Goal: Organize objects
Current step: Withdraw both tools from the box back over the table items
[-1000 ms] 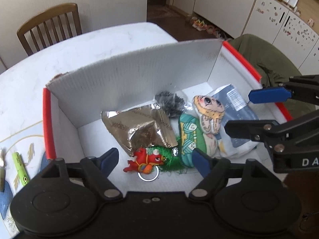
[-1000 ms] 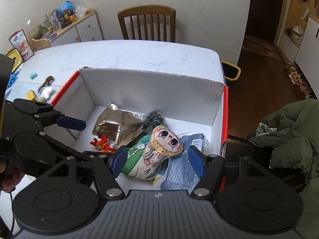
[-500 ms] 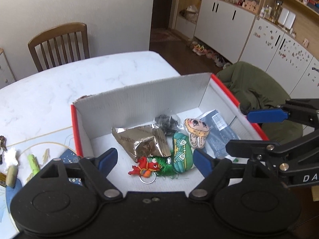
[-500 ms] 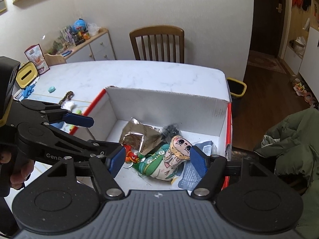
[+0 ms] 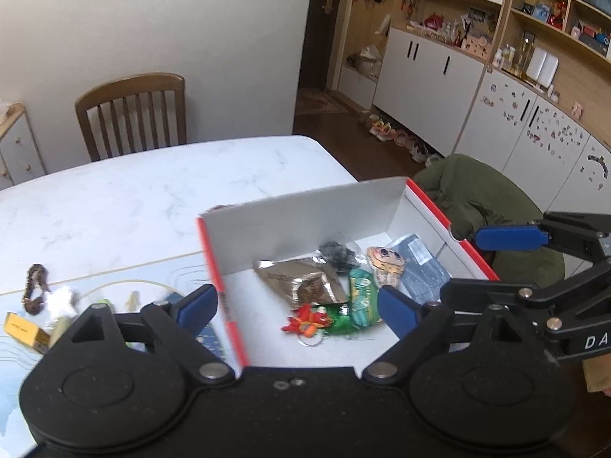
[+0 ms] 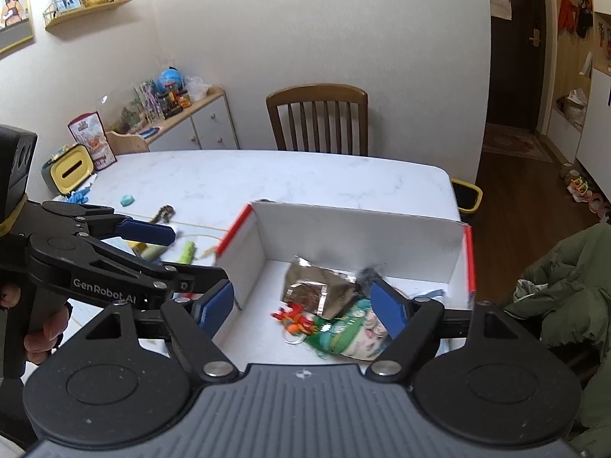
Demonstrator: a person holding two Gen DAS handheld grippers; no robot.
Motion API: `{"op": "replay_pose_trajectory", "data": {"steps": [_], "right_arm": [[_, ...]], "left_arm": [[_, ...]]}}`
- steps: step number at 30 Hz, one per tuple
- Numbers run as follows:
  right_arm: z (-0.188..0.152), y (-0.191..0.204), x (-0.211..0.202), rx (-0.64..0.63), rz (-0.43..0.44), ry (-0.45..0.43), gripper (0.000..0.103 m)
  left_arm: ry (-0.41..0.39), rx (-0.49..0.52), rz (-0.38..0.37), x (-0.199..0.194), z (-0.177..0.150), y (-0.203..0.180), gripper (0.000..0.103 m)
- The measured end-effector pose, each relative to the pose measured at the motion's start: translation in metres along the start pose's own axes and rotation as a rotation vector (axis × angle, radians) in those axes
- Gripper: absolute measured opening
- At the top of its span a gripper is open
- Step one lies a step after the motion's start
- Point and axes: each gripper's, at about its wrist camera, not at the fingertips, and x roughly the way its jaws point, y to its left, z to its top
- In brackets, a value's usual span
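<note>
Both grippers are being held above the near edge of the white box (image 5: 305,210), and nothing is being gripped. The left gripper (image 5: 296,307) is being kept wide open, with its blue pads straddling the box's red left rim. The right gripper (image 6: 301,305) is likewise being kept wide open over the box interior.

Several objects are lying inside the box: a foil pouch (image 5: 301,280), a red toy keyring (image 5: 305,322), a green plush doll (image 5: 362,294), a dark bundle (image 5: 336,250) and a blue packet (image 5: 420,267). Loose items are lying on the table (image 5: 152,191) to the left of the box, among them a green marker (image 6: 186,250) and a brown bracelet (image 5: 35,288).

The step in hand is judged to be the fetching of a remaining loose item. For a clean pick, the left gripper is best being carried leftward clear of the red rim, lowered squarely over one item, and closed only once both pads are flanking it. Neighbouring items are crowded, so a single target is being recommended.
</note>
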Motion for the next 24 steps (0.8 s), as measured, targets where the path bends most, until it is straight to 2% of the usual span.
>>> {"op": "replay_pose_trajectory", "data": {"steps": [4, 8, 19, 24], "right_arm": [[0.002, 0.021, 0.0, 0.02, 0.004, -0.019, 0.082], [0.005, 0.046, 0.002, 0.035, 0.006, -0.041, 0.085], [0.01, 0.117, 0.027, 0.105, 0.008, -0.045, 0.087], [0.013, 0.145, 0.044, 0.13, 0.013, -0.03, 0.087]], "left_arm": [[-0.03, -0.005, 0.001, -0.016, -0.004, 0.018, 0.095], [-0.058, -0.004, 0.009, -0.032, -0.009, 0.04, 0.102], [-0.081, -0.035, 0.02, -0.056, -0.02, 0.112, 0.103], [-0.1, -0.034, 0.056, -0.057, -0.03, 0.146, 0.103]]}}
